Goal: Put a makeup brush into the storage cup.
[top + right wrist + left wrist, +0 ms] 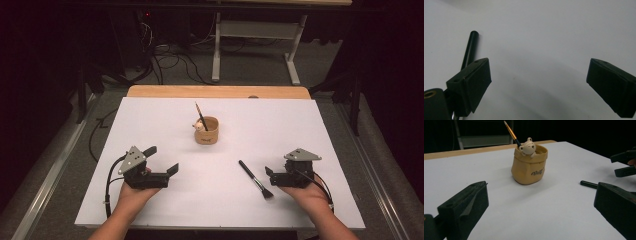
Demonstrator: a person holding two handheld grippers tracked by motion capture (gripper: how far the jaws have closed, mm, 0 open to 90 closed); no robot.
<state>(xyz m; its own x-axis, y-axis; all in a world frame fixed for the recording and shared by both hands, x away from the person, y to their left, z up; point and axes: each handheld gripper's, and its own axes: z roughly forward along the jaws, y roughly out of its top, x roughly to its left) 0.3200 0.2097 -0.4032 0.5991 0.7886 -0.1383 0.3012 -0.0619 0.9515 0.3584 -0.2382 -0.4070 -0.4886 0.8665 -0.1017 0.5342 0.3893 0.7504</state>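
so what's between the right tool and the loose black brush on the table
Nothing: in the high view a short bare strip of white table separates the right tool from the black brush.

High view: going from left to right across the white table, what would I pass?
Left gripper in a hand, open → tan bear-faced pot with a brush standing in it → black brush lying flat on the table → right gripper in the other hand, open.

White table (150,115) brightly lit, surroundings dark; soft shadows; slight blur throughout.
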